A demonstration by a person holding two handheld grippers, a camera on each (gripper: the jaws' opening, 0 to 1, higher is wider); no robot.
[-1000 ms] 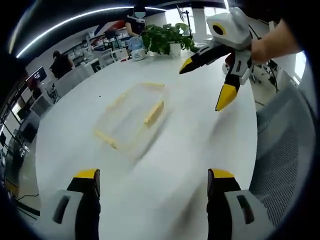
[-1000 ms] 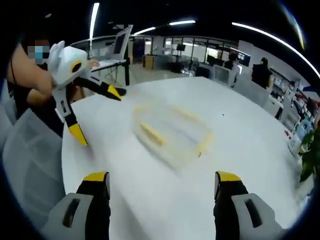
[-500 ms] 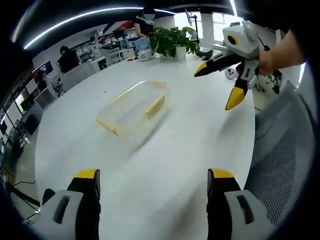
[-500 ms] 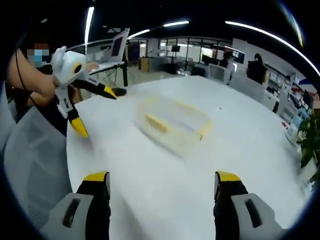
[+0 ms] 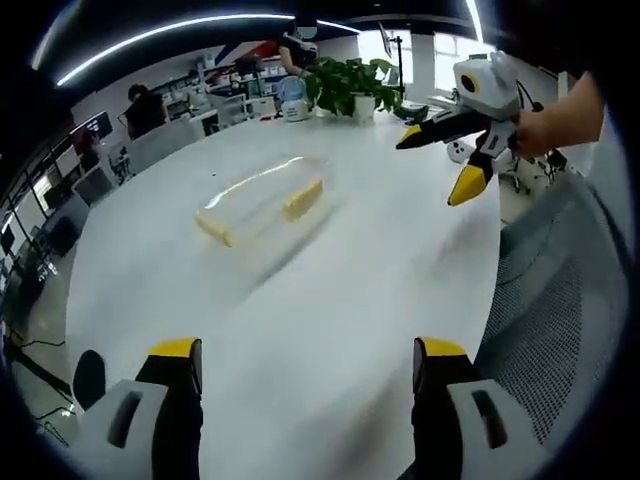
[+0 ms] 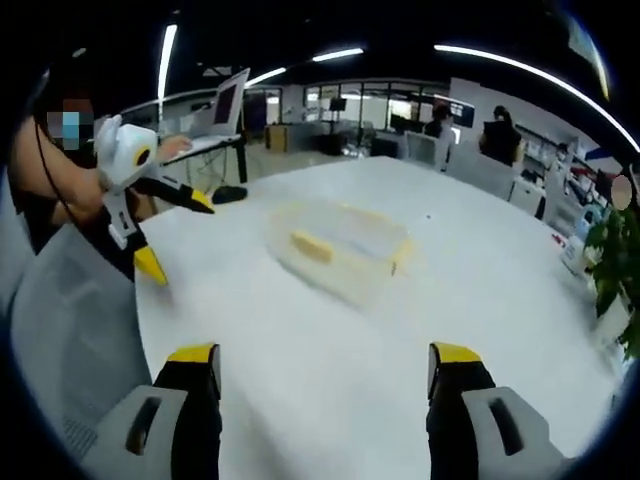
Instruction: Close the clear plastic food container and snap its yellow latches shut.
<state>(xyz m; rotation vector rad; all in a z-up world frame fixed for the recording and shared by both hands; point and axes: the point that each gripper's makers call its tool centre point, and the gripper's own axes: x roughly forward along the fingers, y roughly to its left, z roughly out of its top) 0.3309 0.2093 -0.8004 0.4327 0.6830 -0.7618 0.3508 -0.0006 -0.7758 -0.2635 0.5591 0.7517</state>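
Observation:
A clear plastic food container (image 5: 262, 199) with yellow latches (image 5: 303, 199) lies on the round white table (image 5: 340, 300), its lid down on it. It also lies mid-table in the right gripper view as the container (image 6: 340, 248). My left gripper (image 5: 300, 375) is open, well short of the container, nothing between its yellow-tipped jaws. My right gripper (image 6: 325, 380) is open too, equally far back. In the left gripper view the right gripper (image 5: 462, 155) hangs open at the upper right, held by a hand. The left gripper (image 6: 165, 225) hangs open at the left in the right gripper view.
A potted plant (image 5: 350, 82) and a water bottle (image 5: 292, 98) stand at the table's far edge. A grey mesh chair (image 5: 560, 310) sits by the near edge. A laptop on a stand (image 6: 225, 110) is behind the table. People sit at desks in the background.
Both cameras have pulled back and away from the table; the container looks smaller and farther. Both grippers stay open, and the container has not moved.

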